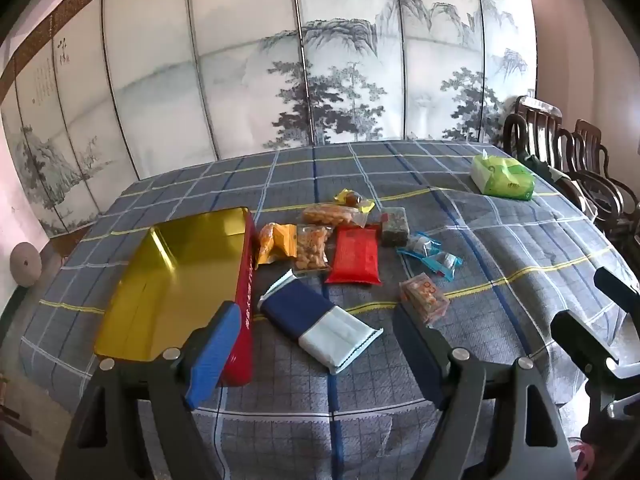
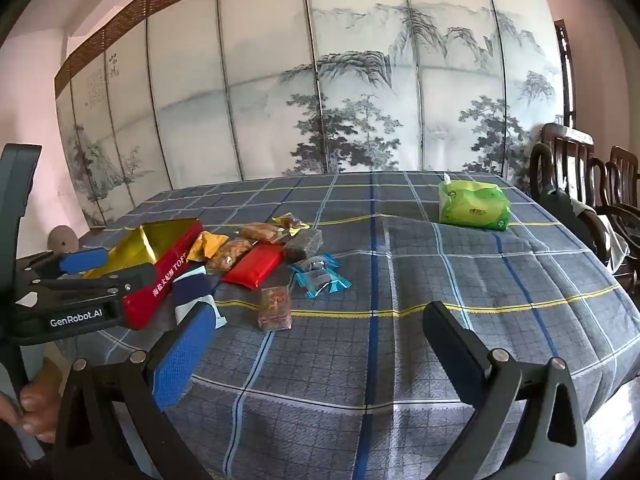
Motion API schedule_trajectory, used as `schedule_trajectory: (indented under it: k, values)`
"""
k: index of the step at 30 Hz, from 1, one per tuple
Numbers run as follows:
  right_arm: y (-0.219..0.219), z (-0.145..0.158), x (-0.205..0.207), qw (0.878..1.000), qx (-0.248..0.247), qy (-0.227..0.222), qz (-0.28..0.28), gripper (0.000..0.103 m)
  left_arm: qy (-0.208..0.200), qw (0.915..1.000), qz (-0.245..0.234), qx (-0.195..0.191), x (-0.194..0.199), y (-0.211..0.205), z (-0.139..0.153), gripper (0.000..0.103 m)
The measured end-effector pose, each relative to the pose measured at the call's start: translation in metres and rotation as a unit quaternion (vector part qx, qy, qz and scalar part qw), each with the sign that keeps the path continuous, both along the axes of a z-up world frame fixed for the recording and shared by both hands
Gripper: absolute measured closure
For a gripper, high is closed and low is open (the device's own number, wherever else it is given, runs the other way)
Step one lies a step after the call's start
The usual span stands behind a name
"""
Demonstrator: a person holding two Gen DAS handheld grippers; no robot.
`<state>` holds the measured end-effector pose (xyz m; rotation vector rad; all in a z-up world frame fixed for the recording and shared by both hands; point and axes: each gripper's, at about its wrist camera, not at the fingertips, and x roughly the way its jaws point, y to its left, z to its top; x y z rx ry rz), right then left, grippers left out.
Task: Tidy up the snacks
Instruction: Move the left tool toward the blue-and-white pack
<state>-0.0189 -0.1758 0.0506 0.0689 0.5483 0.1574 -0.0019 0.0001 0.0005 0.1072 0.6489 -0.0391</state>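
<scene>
A checked tablecloth (image 1: 500, 248) covers the table. On it lies an open red tin (image 1: 176, 280) with a gold inside, and the snacks (image 1: 352, 254) are scattered just to its right. Above the near edge, the left gripper (image 1: 316, 344) and right gripper (image 2: 320, 340) both gape wide, holding nothing.

We see a tall folding screen painted with grey ink mountains and pines (image 1: 340, 80), pale pink walls (image 2: 36, 92), dark carved wooden chairs (image 1: 560, 148) on the right, and soft daylight.
</scene>
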Motion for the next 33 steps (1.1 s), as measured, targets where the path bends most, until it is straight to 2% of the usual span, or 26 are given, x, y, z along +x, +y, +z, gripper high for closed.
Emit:
schedule_trajectory:
  k: [1, 8, 17, 22, 26, 33]
  values:
    - [0.0, 0.0, 0.0, 1.0, -0.002, -0.002, 0.0, 0.0, 0.014, 0.9999, 0.001, -0.009, 0.002, 0.002, 0.0, 0.023]
    - [0.0, 0.0, -0.001, 1.0, -0.005, -0.003, 0.001, 0.0, 0.024, 0.9997, 0.0, -0.007, 0.006, 0.006, -0.001, 0.023]
    - [-0.002, 0.0, -0.001, 1.0, 0.0, 0.004, 0.0, 0.0, 0.06, 0.998, -0.012, -0.015, 0.011, -0.004, -0.018, 0.023]
    - [-0.007, -0.011, 0.001, 1.0, 0.004, 0.01, 0.001, 0.0, 0.073, 0.9949, -0.024, -0.066, 0.004, 0.001, -0.026, 0.023]
    - [-0.009, -0.014, 0.003, 1.0, 0.011, 0.015, 0.001, 0.0, 0.093, 0.9911, -0.026, -0.091, 0.001, 0.007, -0.031, 0.023]
    - [-0.017, -0.029, 0.013, 0.999, 0.033, 0.034, 0.005, 0.0, 0.128, 0.9808, -0.018, -0.147, 0.012, 0.015, -0.035, 0.023]
